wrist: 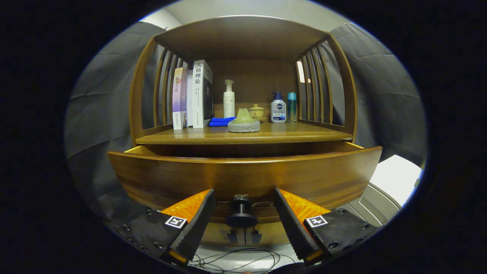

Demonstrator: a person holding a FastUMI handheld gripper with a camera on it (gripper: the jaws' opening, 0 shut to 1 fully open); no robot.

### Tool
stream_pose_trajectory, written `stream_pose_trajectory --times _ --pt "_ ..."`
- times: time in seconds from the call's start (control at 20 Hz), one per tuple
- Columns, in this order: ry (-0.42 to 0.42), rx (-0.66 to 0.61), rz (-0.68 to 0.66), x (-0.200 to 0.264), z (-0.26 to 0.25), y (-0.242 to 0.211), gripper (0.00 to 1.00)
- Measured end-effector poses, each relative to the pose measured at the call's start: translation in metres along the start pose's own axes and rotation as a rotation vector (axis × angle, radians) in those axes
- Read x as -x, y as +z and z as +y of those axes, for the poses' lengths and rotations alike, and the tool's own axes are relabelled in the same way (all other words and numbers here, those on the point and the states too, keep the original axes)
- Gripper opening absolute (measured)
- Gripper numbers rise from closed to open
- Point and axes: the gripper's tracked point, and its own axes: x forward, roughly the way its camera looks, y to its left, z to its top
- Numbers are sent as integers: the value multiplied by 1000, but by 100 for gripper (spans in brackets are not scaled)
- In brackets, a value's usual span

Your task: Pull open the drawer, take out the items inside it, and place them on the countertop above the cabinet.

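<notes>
The tool (242, 224) is spread, its fingers flanking the drawer's knob (241, 213) without touching it. The drawer (243, 177) stands pulled out of the cabinet (243, 38) just ahead of the fingers; its inside is hidden behind its front. On the desk (304, 133) above, books (192, 95) stand at 10 o'clock from the knob, a pump bottle (228, 99), a green stone piece (244, 121) and a blue cloth (220, 121) near 12, two bottles (283, 108) at 1
</notes>
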Motion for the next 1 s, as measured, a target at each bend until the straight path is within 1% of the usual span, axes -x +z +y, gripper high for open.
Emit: stream_pose_trajectory --times 0.55,0.9,1.0 --pt "-1 2 12 -48 -2 9 98" --pt "-2 -4 35 -73 -1 15 98" --pt "-2 5 28 -73 0 15 98"
